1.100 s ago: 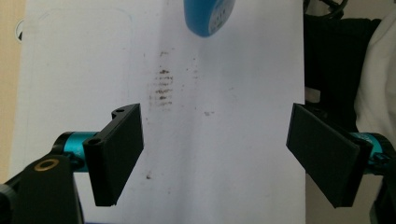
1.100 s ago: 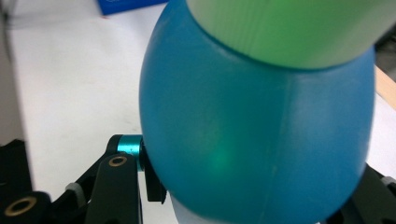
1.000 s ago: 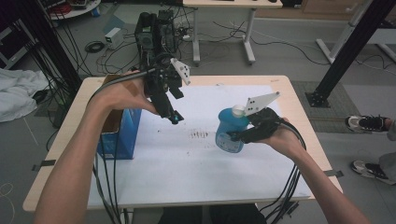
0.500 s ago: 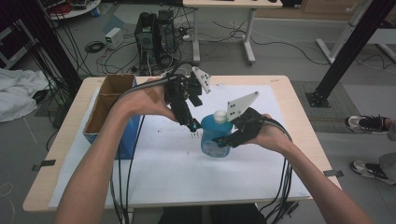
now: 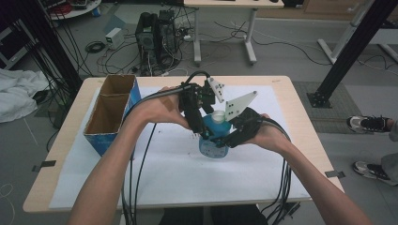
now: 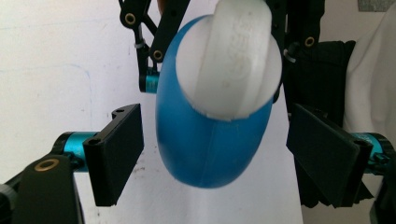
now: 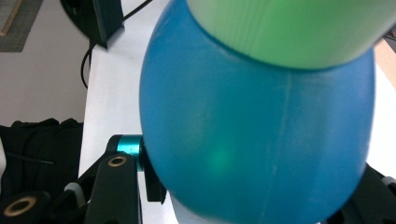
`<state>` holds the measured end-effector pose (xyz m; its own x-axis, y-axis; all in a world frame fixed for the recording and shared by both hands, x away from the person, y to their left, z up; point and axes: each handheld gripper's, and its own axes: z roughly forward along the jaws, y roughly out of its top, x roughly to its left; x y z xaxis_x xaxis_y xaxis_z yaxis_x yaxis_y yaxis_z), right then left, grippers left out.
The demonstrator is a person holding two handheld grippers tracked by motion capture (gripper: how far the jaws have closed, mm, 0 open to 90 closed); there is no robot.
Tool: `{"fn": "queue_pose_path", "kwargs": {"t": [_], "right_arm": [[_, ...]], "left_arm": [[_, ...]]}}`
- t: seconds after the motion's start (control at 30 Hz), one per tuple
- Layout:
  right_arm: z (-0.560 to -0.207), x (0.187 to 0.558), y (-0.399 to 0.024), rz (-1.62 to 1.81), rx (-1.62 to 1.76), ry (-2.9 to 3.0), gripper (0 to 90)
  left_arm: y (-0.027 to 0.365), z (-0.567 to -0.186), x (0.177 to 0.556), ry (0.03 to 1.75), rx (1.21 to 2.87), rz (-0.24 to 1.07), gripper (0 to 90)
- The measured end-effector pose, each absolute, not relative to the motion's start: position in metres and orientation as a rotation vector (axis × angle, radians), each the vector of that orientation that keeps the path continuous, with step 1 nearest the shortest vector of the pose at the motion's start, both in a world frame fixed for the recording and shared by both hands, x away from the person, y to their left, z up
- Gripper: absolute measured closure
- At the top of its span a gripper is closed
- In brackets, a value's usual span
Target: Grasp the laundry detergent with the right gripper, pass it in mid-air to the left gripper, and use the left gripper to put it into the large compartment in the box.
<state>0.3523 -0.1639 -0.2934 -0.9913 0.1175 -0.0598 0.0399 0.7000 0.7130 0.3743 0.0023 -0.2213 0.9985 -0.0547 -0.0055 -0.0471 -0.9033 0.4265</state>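
Observation:
A blue bottle (image 5: 213, 143) with a white cap (image 5: 217, 115) stands tilted over the middle of the table. My right gripper (image 5: 224, 137) is shut on its round body from the right. In the right gripper view the blue body (image 7: 257, 130) bulges between the jaws, cap (image 7: 289, 28) at the top. My left gripper (image 5: 197, 125) comes in from the left, pointing down at the bottle's top. In the left gripper view its pads (image 6: 116, 154) stand open on either side of the bottle (image 6: 210, 140), apart from it, and the cap (image 6: 229, 60) faces the camera.
An open cardboard box (image 5: 110, 112) with blue sides stands at the table's left. A white sheet (image 5: 178, 178) covers most of the wooden table (image 5: 300, 103). Cables trail from both grippers over the front edge. A computer tower (image 5: 155, 28) stands on the floor beyond.
The left gripper has moved right and down from beside the box to the bottle's top. The right gripper has carried the bottle leftward toward the table's middle.

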Motion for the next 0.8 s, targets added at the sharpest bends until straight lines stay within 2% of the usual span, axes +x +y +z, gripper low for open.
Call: {"fn": "queue_pose_path", "kwargs": {"t": [0.8], "right_arm": [[-0.295,0.352,-0.162,1.171,0.145,2.794,45.3]], "left_arm": [[-0.006,-0.233,0.377,-0.102,2.697,-0.009,21.5]]}}
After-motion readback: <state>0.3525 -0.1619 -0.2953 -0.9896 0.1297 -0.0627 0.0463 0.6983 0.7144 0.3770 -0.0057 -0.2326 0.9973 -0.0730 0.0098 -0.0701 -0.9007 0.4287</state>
